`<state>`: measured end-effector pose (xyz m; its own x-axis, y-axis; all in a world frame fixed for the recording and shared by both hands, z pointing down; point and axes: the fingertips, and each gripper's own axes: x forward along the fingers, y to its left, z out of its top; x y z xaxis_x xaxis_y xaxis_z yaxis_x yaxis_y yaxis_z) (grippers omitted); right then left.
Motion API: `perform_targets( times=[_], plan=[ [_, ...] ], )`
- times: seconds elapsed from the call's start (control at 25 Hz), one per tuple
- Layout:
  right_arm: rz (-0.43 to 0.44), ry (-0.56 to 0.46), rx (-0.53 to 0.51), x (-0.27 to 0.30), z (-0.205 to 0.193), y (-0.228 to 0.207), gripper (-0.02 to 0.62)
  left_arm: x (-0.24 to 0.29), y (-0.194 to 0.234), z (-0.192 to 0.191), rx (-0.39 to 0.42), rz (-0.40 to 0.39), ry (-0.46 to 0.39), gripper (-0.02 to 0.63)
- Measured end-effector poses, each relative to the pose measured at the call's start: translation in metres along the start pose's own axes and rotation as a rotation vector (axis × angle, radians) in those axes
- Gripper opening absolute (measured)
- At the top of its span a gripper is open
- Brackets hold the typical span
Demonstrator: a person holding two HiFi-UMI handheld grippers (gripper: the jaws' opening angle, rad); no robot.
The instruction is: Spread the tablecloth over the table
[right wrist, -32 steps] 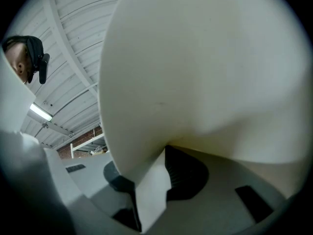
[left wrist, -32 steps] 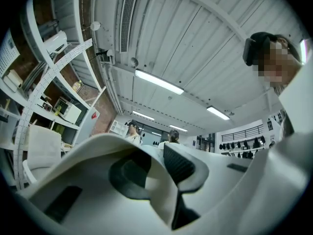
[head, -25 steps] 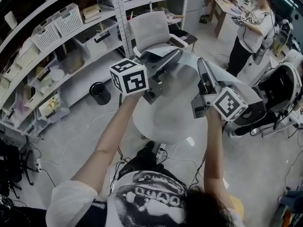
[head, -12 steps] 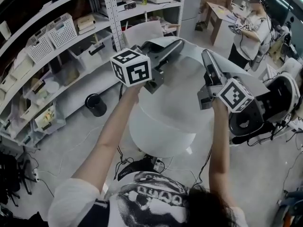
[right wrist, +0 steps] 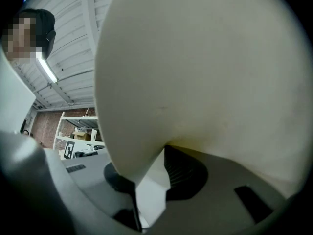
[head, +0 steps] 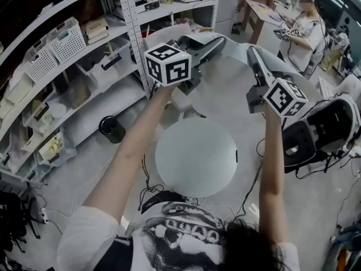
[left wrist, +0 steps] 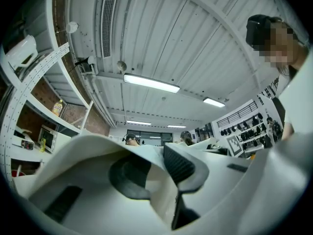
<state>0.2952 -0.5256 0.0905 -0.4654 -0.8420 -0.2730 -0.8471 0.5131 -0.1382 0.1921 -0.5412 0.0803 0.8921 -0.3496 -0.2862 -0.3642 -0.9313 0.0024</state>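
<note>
The left tongs (head: 213,46) and right tongs (head: 252,54) had lifted the tablecloth (head: 227,88) clear of the desk (head: 194,157), baring it; each clenched a cloth edge beyond the desk, so spreading remained undone.

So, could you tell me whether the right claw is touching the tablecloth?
Touching. The right gripper view shows the right claw shut on a fold of the tablecloth.

Tablecloth (head: 230,88): plain off-white, no pattern. Worktop (head: 196,157): plain white. Left gripper (head: 215,43) and right gripper (head: 252,54): grey bodies, cubes bearing black-and-white square markers. Bin (head: 111,129), left of worktop: black.
</note>
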Motion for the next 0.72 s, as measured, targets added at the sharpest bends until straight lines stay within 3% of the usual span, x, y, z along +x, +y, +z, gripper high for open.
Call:
perform_targets(
  times=[0.28, 0.72],
  plan=[
    [-0.028, 0.057, -0.053, 0.023, -0.025, -0.011, 0.104, -0.003, 0.032, -0.025, 0.003, -0.001, 0.005, 0.086],
    [-0.058, 0.172, 0.036, 0.007, -0.098, -0.014, 0.104, -0.033, 0.036, -0.092, -0.078, 0.026, 0.055, 0.086]
  ],
)
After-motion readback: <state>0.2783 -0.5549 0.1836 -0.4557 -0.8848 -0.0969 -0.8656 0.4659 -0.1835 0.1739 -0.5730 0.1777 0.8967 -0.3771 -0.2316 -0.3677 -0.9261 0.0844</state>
